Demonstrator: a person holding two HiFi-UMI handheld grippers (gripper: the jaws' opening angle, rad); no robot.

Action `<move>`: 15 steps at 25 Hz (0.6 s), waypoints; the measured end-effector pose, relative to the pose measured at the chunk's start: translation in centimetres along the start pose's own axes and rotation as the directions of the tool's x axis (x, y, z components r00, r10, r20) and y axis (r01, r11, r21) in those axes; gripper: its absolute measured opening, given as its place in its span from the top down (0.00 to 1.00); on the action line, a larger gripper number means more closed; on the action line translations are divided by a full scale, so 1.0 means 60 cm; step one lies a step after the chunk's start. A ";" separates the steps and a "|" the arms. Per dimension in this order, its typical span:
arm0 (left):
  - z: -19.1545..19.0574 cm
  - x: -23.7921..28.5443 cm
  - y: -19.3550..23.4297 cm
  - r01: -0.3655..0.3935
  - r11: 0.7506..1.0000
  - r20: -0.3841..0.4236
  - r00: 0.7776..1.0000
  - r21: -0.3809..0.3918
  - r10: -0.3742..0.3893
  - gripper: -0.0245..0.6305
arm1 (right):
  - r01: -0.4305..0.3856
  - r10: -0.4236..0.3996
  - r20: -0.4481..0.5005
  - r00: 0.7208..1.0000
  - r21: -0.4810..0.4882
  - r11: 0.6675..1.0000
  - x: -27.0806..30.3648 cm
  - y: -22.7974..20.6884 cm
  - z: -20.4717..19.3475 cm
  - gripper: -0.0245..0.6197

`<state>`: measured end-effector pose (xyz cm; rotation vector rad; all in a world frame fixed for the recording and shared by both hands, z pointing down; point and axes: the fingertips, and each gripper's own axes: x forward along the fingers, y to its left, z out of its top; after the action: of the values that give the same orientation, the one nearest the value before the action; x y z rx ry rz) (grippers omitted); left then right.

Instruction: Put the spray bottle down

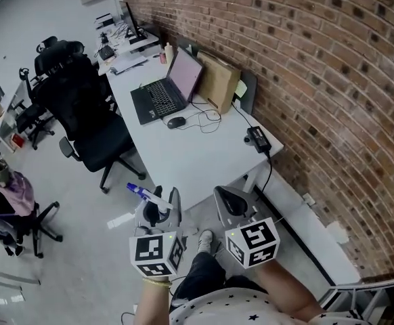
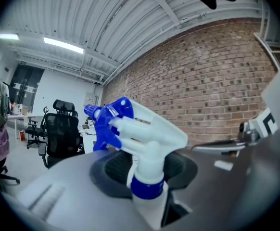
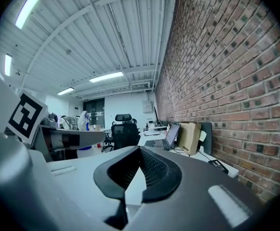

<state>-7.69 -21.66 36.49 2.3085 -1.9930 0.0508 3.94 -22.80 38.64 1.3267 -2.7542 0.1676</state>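
Observation:
The spray bottle (image 1: 143,192) is white with a blue nozzle and collar, and it stands upright in my left gripper (image 1: 162,208). In the left gripper view the bottle's neck (image 2: 147,177) sits between the dark pads, nozzle pointing left, and the left gripper (image 2: 145,174) is shut on it. My right gripper (image 1: 229,198) is held beside it, in front of the near corner of the white desk (image 1: 204,158). In the right gripper view the right gripper (image 3: 130,182) has its pads meeting at the tips with nothing between them. Both grippers point level towards the desk.
On the desk lie an open laptop (image 1: 162,92), a mouse (image 1: 176,122), a brown paper bag (image 1: 219,81) and a black power adapter (image 1: 258,138). A black office chair (image 1: 92,124) stands left of the desk. A brick wall (image 1: 319,80) runs along the right.

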 end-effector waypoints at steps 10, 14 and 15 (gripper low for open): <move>-0.006 0.182 0.036 0.037 0.998 -0.005 0.999 -0.047 -0.038 0.75 | -0.012 0.010 -0.039 0.999 -0.056 0.998 0.158 -0.080 0.010 0.96; 0.001 0.260 0.051 0.067 0.997 0.011 0.998 -0.026 -0.067 0.75 | -0.035 0.031 -0.043 0.999 -0.079 0.996 0.231 -0.102 0.017 0.96; 0.003 0.279 0.053 0.072 0.997 0.012 0.997 -0.017 -0.072 0.75 | -0.040 0.037 -0.040 0.998 -0.074 0.996 0.248 -0.108 0.018 0.96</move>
<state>-8.41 -38.63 37.87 2.3730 -1.9054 0.0148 -0.27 -38.46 39.74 1.2392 -2.7267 0.0912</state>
